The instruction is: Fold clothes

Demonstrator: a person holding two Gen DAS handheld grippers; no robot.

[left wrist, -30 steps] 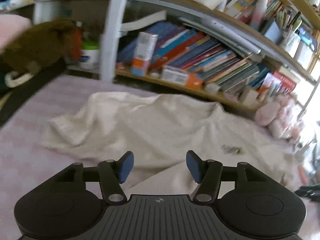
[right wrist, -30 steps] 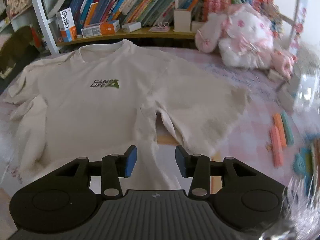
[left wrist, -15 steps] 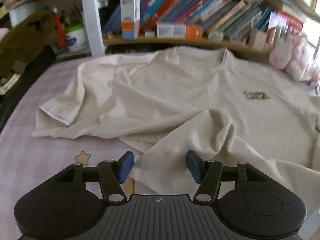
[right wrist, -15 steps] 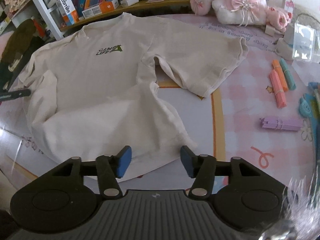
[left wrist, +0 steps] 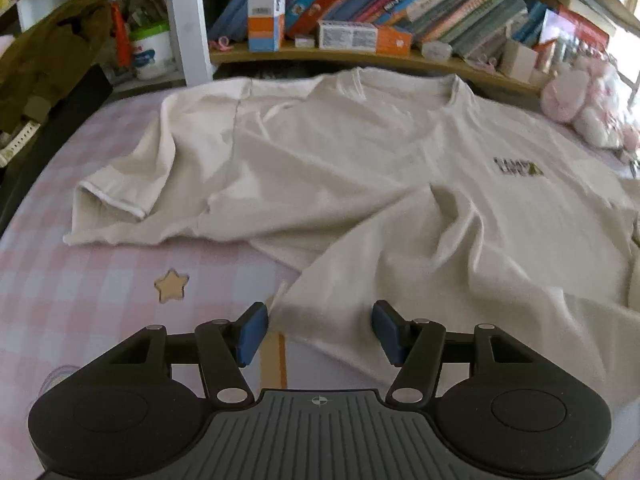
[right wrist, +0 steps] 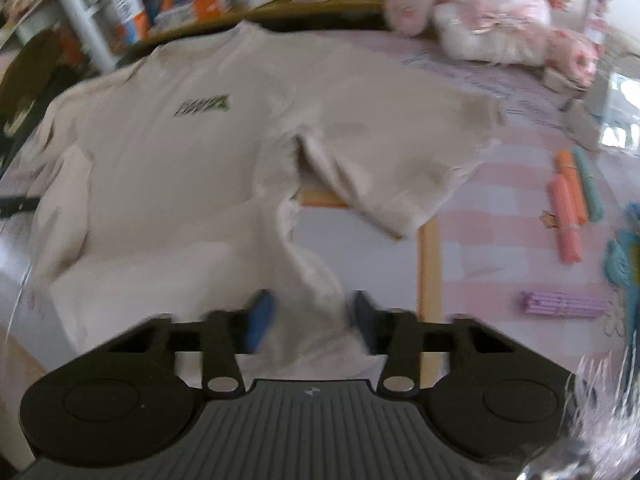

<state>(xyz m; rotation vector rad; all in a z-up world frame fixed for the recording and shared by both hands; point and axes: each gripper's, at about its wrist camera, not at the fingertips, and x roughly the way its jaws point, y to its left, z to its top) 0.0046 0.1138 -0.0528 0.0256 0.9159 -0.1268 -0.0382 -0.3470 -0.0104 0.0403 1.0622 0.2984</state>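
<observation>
We see a cream T-shirt spread front-up on the pink checked tabletop, collar toward the bookshelf, its hem rumpled on the near side. Our left gripper stands wide apart over the hem's left corner, pads not pressing the cloth. Our right gripper has just been closing, with a bunched ridge of hem between its blue pads; the blur hides whether they pinch it yet. A pink plush toy sits past the right sleeve.
</observation>
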